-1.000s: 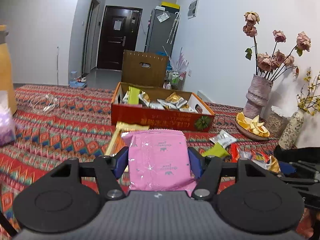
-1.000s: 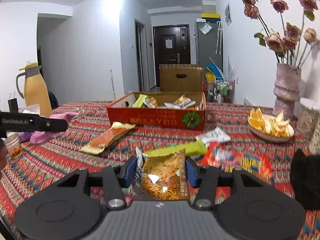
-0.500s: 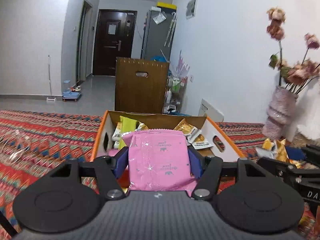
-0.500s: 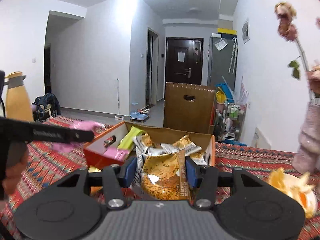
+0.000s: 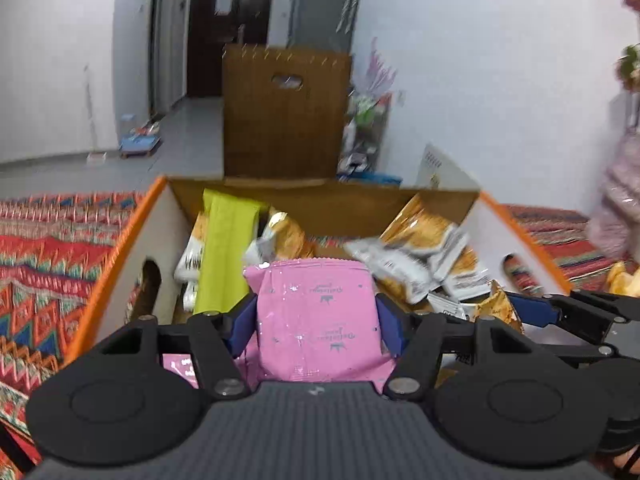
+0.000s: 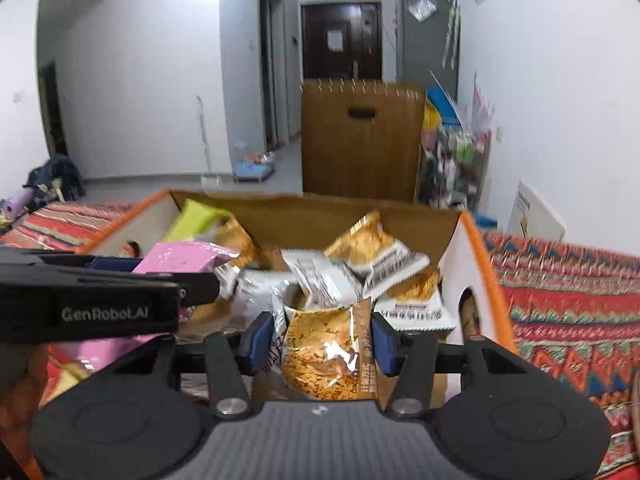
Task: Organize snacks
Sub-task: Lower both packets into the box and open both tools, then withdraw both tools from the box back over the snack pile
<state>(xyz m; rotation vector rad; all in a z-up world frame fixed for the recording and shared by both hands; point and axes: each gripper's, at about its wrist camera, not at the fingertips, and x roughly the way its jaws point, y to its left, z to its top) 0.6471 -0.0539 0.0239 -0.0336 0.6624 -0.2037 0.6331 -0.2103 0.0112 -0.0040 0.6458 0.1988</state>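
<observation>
Left wrist view: a pink packet (image 5: pixel 316 320) with small, unreadable print sits at lower centre, clamped between the left gripper (image 5: pixel 316 322)'s part-open jaws above the open cardboard box (image 5: pixel 120 248) of snacks. Right wrist view: an orange snack bag (image 6: pixel 326 354), its print illegible, is pinched in the right gripper (image 6: pixel 324 342) at lower centre over the same box. The left gripper's side, at mid-left, reads "GenRobot.AI".

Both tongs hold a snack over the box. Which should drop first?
Probably the right tongs: their orange packet hangs above the box's pile, beside the pink packet.
</observation>
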